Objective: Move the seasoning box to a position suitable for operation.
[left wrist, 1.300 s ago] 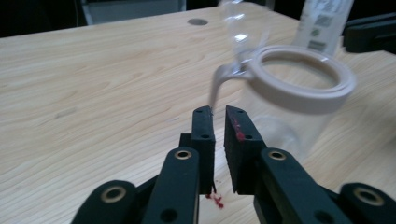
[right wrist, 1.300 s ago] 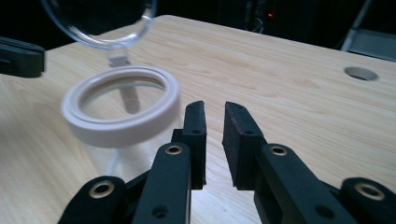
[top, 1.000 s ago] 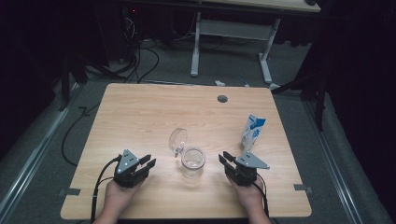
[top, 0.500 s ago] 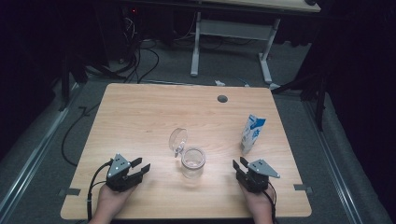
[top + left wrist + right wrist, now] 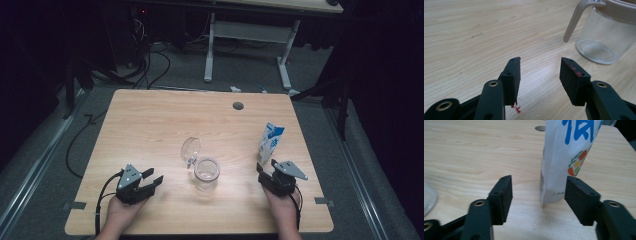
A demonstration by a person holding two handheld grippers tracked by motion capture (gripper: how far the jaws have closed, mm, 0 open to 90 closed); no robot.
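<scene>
**Both grippers spread, nothing held**

Dark room w/ cables on the floor; wooden table (image 5: 150, 120) in the middle, small round hole (image 5: 238, 106) near its far edge. Clear glass jar (image 5: 206, 173) stands approx. mid-table, hinged lid (image 5: 190, 149) flipped up behind it. White-and-blue carton (image 5: 270, 143) stands upright to the jar's right, well apart from it. Left gripper (image 5: 154, 178) sits low at the near left, pointing toward the jar; its jaws have just been opening, nothing between them, only bare wood. Right gripper (image 5: 264, 168) is just in front of the carton; jaws have just been opening, spread wide, carton base beyond the tips, not pinched.
</scene>
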